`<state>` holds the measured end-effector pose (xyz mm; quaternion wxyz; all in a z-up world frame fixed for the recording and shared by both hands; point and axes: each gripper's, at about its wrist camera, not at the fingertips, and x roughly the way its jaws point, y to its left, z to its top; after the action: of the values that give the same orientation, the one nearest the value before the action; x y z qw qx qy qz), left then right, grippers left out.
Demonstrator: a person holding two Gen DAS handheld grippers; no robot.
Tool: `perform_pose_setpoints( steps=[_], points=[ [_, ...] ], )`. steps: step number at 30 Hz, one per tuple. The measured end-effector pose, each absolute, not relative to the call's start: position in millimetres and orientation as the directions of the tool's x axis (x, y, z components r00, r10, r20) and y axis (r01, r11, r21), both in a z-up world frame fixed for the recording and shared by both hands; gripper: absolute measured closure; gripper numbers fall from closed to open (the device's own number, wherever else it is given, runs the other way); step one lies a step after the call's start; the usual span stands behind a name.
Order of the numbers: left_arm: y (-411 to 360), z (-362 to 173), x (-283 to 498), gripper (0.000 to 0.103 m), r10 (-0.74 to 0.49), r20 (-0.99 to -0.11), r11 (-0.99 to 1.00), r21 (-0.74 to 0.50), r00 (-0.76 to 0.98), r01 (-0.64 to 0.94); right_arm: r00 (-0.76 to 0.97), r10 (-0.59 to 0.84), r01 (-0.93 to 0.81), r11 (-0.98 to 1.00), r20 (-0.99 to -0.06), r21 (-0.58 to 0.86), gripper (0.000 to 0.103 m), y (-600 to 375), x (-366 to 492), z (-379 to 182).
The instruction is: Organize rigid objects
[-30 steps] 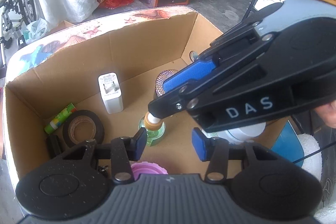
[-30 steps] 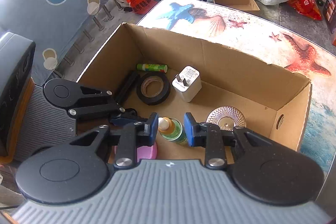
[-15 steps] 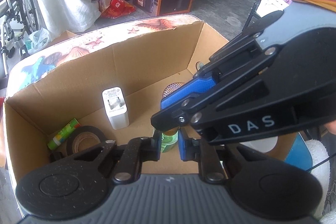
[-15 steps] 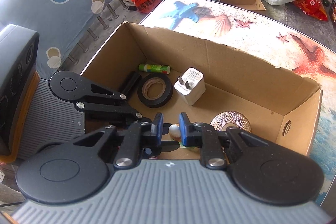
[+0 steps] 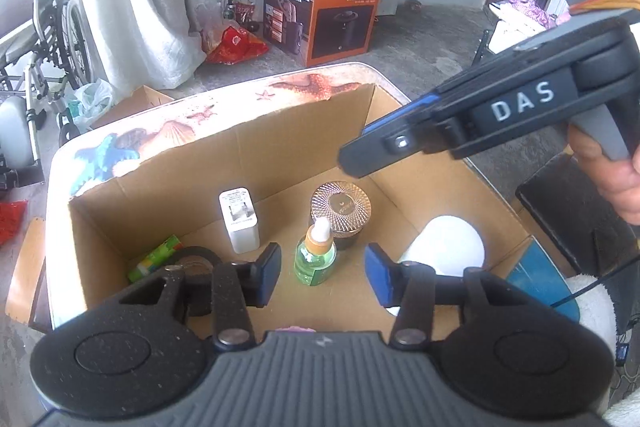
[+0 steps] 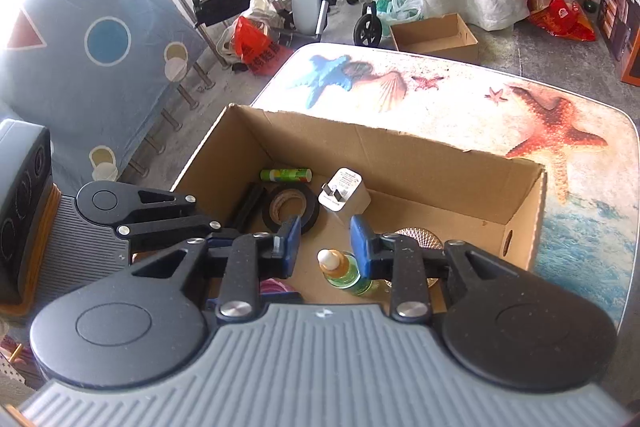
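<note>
Both grippers gape wide, holding nothing: left gripper (image 5: 322,273) and right gripper (image 6: 323,247) frame the upright green dropper bottle (image 5: 315,259) mid-frame in the cardboard box (image 5: 300,131). Gold-lidded jar (image 5: 341,205) touches it behind; white charger (image 5: 239,219) stands left.

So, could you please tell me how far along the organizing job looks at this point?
Done: the green dropper bottle stands upright in the cardboard box, beside the white charger, black tape roll and gold-lidded jar. In hand: nothing; left gripper and right gripper are both open. Left: no loose items are visible outside the box.
</note>
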<state>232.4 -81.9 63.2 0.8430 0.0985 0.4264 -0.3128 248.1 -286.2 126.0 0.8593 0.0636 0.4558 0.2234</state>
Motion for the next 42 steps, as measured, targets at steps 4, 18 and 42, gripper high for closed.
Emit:
perform_pose_setpoints(
  steps=[4,18,42],
  points=[
    [-60,87,204,0.022,-0.477,-0.738,0.800,-0.141,0.477,0.583,0.567,0.444,-0.302,0.896,-0.694,0.326,0.055,-303,205,152],
    [-24,98,89,0.000,-0.425,-0.600,0.898,-0.187,0.678,0.397,0.862,0.165,-0.066,0.974,-0.479,0.217,0.001,-312,11,134],
    [-48,93,66,0.000,-0.169,-0.627,0.976,0.002,0.761,0.218,0.840,-0.072,0.131,0.989,-0.538,0.073,0.001,-274,-22,91]
  ],
)
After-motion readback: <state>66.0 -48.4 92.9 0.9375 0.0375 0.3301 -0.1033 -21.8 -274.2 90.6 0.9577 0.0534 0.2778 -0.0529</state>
